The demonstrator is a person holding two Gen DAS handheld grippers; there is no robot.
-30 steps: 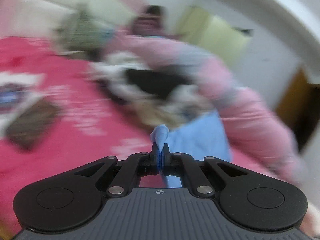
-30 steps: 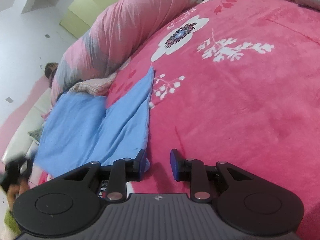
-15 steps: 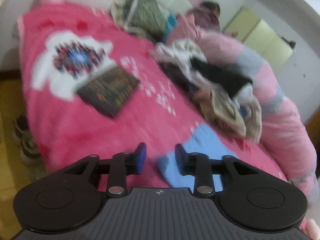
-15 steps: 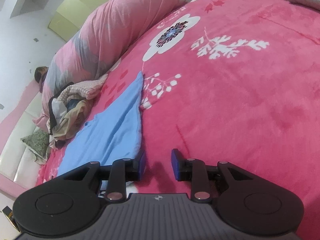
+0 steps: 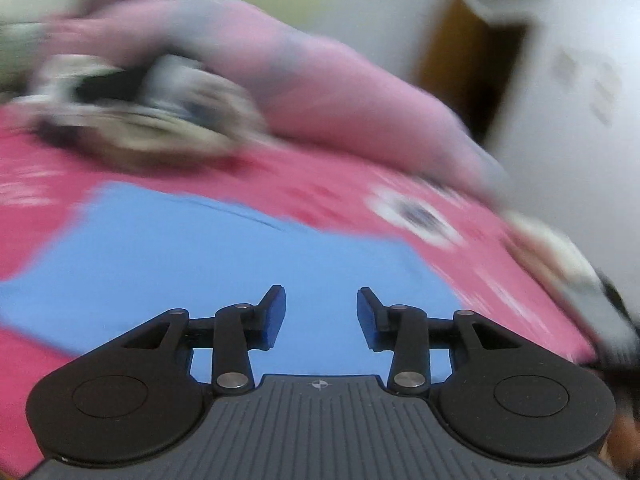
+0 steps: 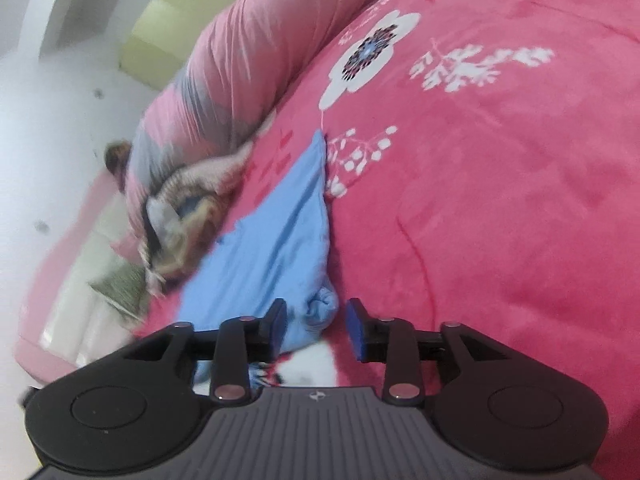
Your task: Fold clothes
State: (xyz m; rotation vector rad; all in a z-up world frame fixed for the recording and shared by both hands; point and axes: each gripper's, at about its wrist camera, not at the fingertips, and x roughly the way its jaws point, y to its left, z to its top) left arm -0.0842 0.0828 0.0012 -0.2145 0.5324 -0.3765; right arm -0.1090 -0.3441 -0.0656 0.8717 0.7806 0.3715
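A light blue garment (image 5: 208, 256) lies flat on the pink flowered bedspread (image 5: 340, 192). In the blurred left wrist view my left gripper (image 5: 321, 314) hovers over it, jaws opening, with only the flat cloth showing behind the gap. From the right wrist view the same blue garment (image 6: 280, 224) runs away as a long folded strip. Its bunched near corner sits between the fingers of my right gripper (image 6: 316, 326), whose jaws are also opening; the pads do not press on the cloth.
A heap of mixed clothes (image 5: 152, 116) (image 6: 188, 204) lies beyond the blue garment, against a long rolled pink and grey quilt (image 6: 240, 64). A green patterned cushion (image 6: 120, 284) rests by the bed's edge. A doorway (image 5: 468, 60) opens in the far wall.
My left gripper let go of the blue cloth it pinched and swung round over the garment, which now lies flat. My right gripper widened, and the cloth's corner now bunches between its fingers.
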